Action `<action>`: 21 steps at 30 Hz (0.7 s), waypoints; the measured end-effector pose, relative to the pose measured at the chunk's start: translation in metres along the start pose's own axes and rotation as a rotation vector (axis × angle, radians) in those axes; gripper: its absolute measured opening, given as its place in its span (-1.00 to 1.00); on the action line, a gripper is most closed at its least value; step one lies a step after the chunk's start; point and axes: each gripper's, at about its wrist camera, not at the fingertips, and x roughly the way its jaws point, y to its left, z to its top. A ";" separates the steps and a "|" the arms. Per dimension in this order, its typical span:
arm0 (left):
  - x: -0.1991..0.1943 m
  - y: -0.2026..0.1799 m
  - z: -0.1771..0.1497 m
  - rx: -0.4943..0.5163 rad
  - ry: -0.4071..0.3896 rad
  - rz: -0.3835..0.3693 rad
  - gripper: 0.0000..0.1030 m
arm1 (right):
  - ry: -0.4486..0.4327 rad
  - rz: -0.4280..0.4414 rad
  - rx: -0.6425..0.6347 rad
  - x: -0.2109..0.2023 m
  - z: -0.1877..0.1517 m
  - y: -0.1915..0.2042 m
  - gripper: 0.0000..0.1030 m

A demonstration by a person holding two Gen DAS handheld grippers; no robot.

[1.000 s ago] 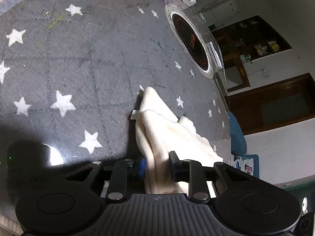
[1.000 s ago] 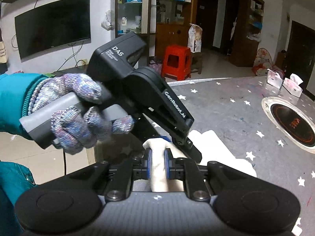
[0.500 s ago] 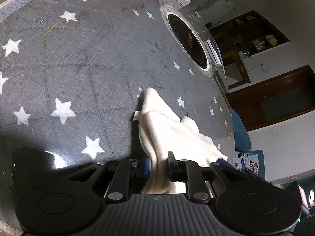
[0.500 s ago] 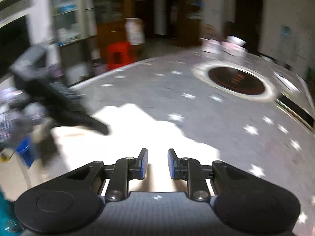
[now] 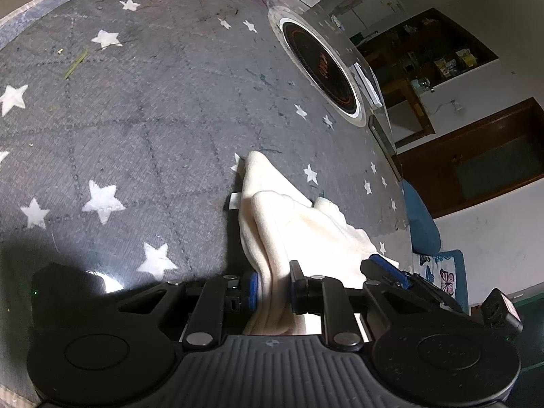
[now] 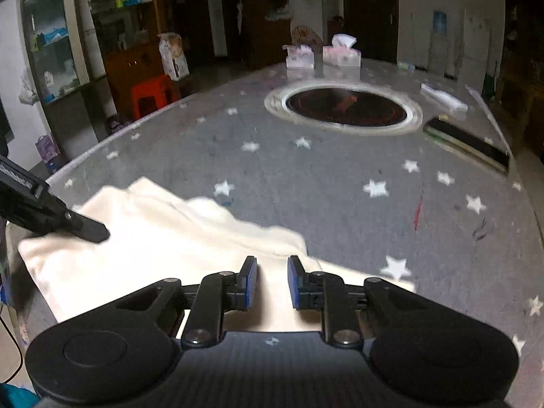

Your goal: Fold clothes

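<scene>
Your left gripper is clamped on the cream garment's bunched edge | garment lies on the star-patterned table, long axis running left-right in your right view | your right gripper hangs slightly apart over it, gripping nothing.

a soft, fleecy cream garment is being shown, matt and napped. the grey star-printed table cover is looking woven and ribbed beneath a glossy clear film. the inset cooktop is gleaming like dark glass. matt black plastic is being seen on the left gripper, with blue rubbery pads on the right one.
</scene>
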 end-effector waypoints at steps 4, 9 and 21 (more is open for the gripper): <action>0.000 0.000 0.001 0.005 0.007 0.000 -0.62 | -0.004 0.005 -0.017 -0.006 0.001 0.005 -0.52; 0.001 0.000 0.002 0.007 0.010 -0.001 -0.61 | 0.003 0.010 -0.084 -0.017 -0.003 0.016 -0.47; -0.002 0.001 0.004 0.009 0.018 -0.004 -0.61 | 0.015 -0.027 -0.101 -0.025 -0.014 0.014 -0.12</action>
